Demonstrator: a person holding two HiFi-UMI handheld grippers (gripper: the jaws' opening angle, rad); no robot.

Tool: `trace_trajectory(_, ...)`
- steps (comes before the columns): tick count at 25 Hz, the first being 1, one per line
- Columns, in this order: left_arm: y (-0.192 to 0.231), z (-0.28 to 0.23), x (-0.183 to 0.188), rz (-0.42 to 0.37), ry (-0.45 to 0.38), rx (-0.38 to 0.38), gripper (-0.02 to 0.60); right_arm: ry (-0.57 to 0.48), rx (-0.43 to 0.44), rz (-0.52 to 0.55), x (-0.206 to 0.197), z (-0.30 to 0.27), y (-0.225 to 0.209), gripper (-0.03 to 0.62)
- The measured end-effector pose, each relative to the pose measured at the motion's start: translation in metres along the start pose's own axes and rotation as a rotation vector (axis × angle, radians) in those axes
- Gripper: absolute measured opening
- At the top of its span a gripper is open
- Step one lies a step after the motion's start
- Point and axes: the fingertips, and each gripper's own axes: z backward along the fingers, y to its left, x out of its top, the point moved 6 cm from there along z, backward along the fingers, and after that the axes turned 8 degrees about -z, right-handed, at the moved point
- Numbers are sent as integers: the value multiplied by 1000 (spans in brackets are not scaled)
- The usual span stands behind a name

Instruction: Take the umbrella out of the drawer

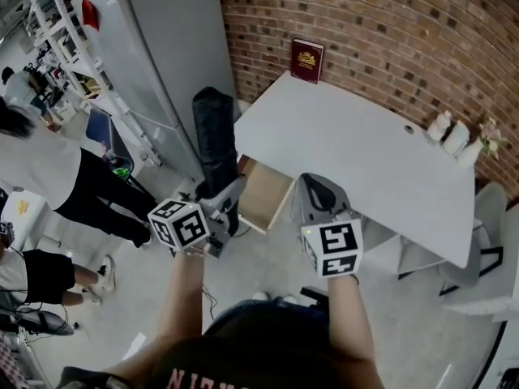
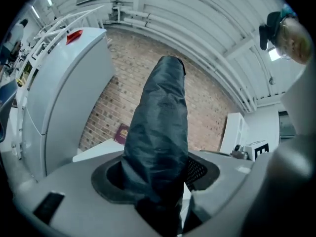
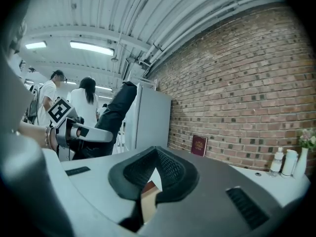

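Beside the open drawer (image 1: pixel 263 197), the left claw (image 1: pixel 229 191) pinched the black umbrella (image 1: pixel 214 132) upright, clear of it; the right claw (image 3: pixel 157 154), pressed together and empty, hovered by the tabletop (image 1: pixel 349 152).

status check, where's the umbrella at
Left gripper clamped on the umbrella, upright, out of the open drawer. Right gripper shut, empty. Nothing blocking the umbrella.

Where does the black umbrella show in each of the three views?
Head view: the umbrella shows left of centre, beside the desk.
Left gripper view: the umbrella fills the centre, between the jaws.
Right gripper view: the umbrella slants left of centre.
Shared landmark: the red book at the brick wall.
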Motion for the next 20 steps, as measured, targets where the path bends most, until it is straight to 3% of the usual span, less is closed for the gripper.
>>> trace_trajectory(3,-5,5,23,-66,-90,6,255,-40,-13,-2,8,3,-4,-9)
trace_trajectory(12,-29,20,69,-381,-296,80,256,-119,-47,28,36,12,-15,-9)
trace_trajectory(20,-41,30,83,-486,-379,143,256,-169,-50,43,43,15,-14,-9)
